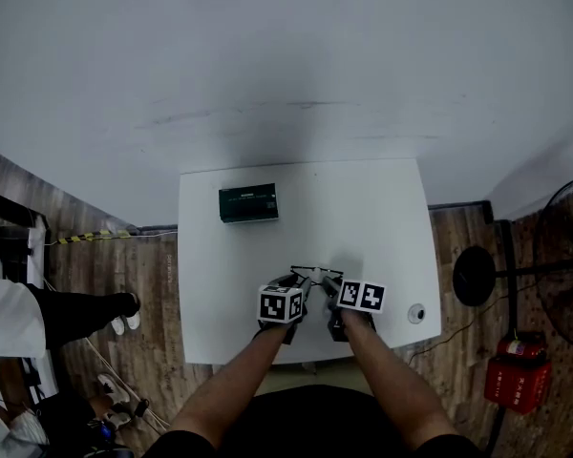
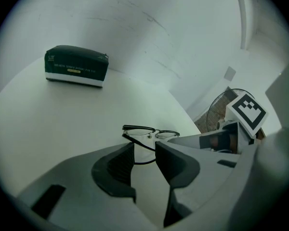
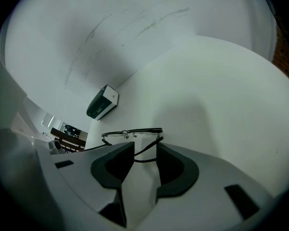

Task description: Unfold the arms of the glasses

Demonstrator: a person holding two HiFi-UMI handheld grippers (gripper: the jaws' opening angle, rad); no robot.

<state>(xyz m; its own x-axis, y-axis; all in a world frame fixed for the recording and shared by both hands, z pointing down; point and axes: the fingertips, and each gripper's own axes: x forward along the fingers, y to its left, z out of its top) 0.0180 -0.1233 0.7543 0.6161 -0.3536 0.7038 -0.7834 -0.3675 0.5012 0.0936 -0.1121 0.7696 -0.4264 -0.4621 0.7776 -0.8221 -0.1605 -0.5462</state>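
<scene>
Head view: the glasses lie on the white bench, toward its near edge, with my two grippers at their near side. The left gripper and right gripper sit close together. A dark box is well apart at the far left.

Left gripper view: my jaws stand wide apart and hold nothing. One thin arm runs from the frame's left hinge toward me into the gap, and I see neither pad pressing on it.

Right gripper view: these jaws are also wide apart and empty. The other arm's curved tip lies between them, the frame just beyond.

The risk, as I judge it, is the thin wire. If I close off-centre, the arm could slip out, or the light frame could skid on the smooth bench. If I squeeze hard or pull both sides at once, a hinge could bend or the frame could tip onto its lenses.
</scene>
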